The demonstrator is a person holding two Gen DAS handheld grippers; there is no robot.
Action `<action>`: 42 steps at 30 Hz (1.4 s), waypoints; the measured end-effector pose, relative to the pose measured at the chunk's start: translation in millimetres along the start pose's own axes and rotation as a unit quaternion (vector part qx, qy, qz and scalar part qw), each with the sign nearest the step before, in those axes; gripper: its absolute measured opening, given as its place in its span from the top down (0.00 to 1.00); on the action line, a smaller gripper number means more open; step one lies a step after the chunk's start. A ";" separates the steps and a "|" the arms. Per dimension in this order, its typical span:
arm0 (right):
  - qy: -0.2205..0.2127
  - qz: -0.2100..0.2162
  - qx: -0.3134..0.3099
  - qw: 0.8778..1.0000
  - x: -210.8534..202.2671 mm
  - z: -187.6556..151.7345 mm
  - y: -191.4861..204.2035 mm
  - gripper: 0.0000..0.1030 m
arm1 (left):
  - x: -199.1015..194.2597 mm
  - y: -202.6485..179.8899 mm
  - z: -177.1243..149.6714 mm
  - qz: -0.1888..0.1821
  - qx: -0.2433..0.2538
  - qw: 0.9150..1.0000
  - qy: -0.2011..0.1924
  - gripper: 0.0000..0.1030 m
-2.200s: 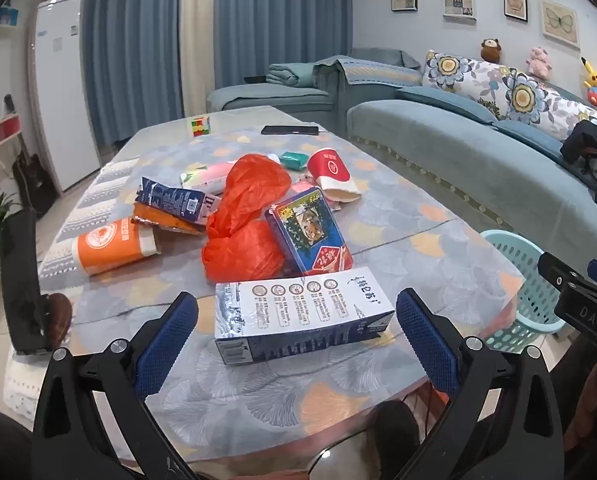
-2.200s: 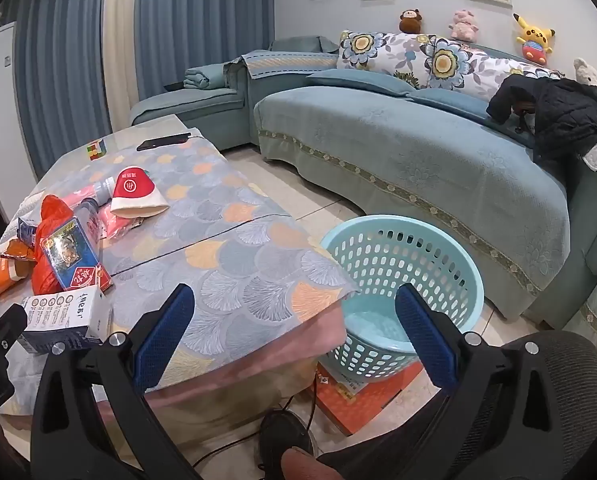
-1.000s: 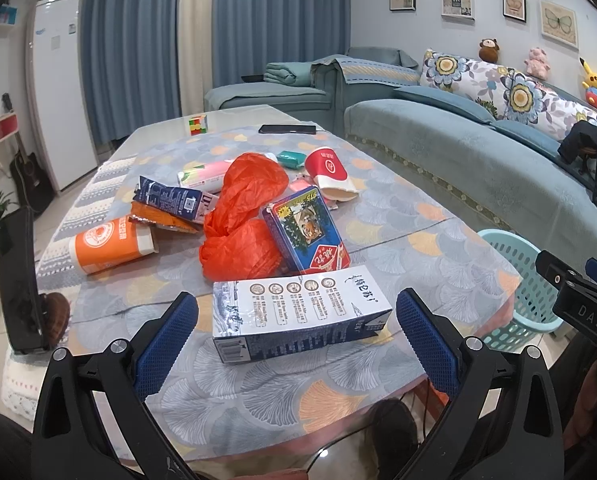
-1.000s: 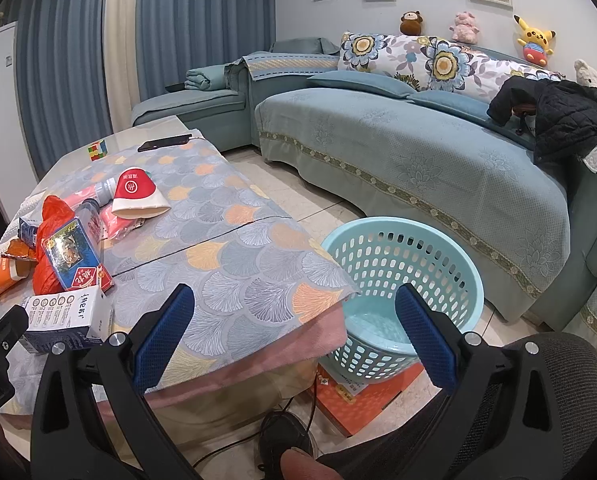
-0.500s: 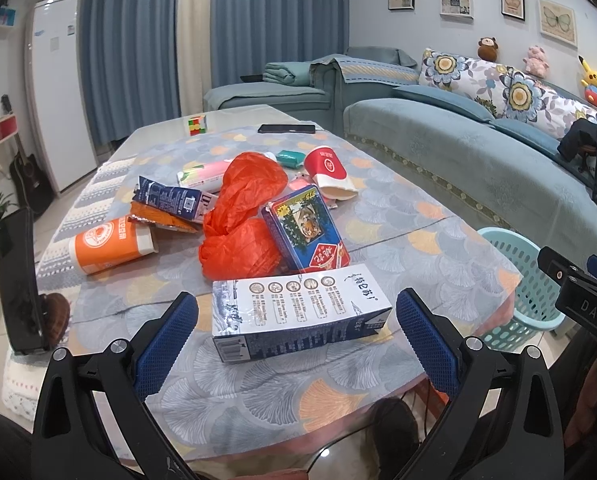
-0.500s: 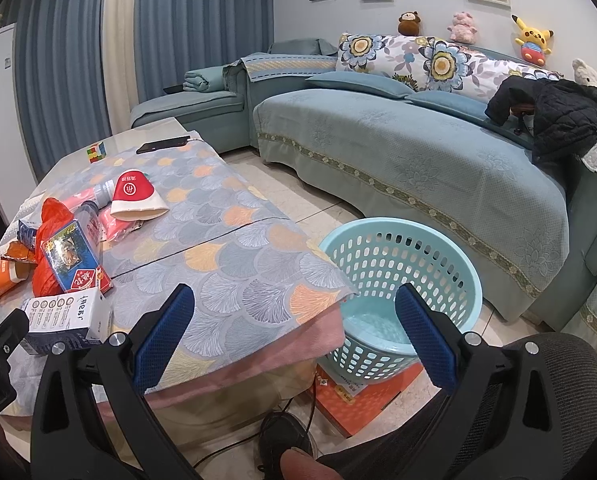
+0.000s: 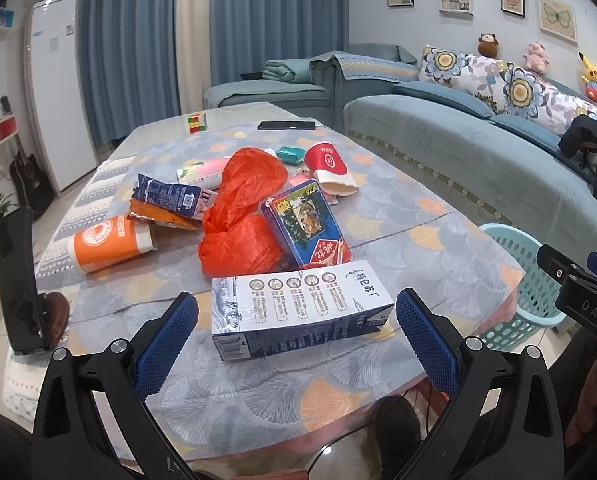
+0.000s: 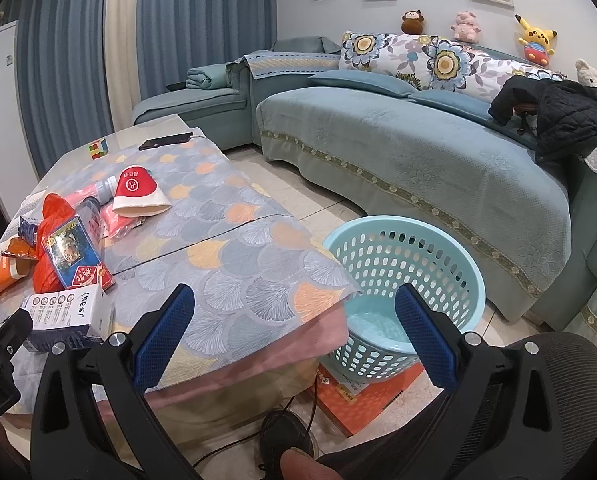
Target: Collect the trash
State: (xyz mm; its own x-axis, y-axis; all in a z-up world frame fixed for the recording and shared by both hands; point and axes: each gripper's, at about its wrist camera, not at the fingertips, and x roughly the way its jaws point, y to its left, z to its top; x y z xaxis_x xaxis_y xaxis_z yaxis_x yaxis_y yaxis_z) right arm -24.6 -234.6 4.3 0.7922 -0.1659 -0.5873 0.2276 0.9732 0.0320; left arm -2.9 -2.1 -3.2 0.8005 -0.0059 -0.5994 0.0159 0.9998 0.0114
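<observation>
Trash lies on the table (image 7: 410, 248): a white and blue carton (image 7: 300, 312) nearest me, a blue snack box (image 7: 306, 230), a crumpled orange bag (image 7: 246, 220), an orange cup (image 7: 110, 244) on its side and a red cup (image 7: 330, 166). My left gripper (image 7: 296, 334) stands open just short of the carton, fingers wide to either side of it. My right gripper (image 8: 294, 338) is open over the table's near corner, nothing between its fingers. A light blue basket (image 8: 410, 280) stands on the floor beside the table; its rim (image 7: 538, 280) shows in the left wrist view too.
A phone (image 7: 286, 125) and a puzzle cube (image 7: 196, 122) lie at the table's far end. A long blue sofa (image 8: 418, 152) with a black jacket (image 8: 558, 116) runs along the right. An orange box (image 8: 370, 396) lies under the basket. A white fridge (image 7: 54, 92) stands at the left.
Almost nothing differs: both grippers stay open and the views shift only slightly. The trash on the table has not moved.
</observation>
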 end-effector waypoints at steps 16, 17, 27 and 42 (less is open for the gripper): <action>0.002 0.002 -0.002 1.000 3.4 -2.0 2.5 0.08 | 2.0 -1.2 -2.3 0.003 0.002 1.000 0.003 0.07; 0.003 0.002 -0.002 1.000 3.3 -1.9 2.5 0.08 | 2.0 -1.2 -2.3 0.003 0.002 1.000 0.003 0.07; 0.003 0.003 0.001 1.000 4.3 -2.7 2.4 0.08 | 9.2 0.5 -7.0 0.018 0.000 1.000 0.013 0.07; 0.007 0.018 0.004 1.000 3.2 -1.3 2.3 0.08 | 38.4 10.1 -19.6 0.023 -0.007 0.996 0.084 0.07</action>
State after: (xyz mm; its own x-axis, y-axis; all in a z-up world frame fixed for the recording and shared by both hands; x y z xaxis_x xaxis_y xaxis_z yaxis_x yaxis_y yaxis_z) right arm -22.3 -232.6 1.5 0.7915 -0.1285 -0.5975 0.2042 0.9771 0.0603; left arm 16.2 8.1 -41.8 0.6880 0.0427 -0.7245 -0.0279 0.9991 0.0324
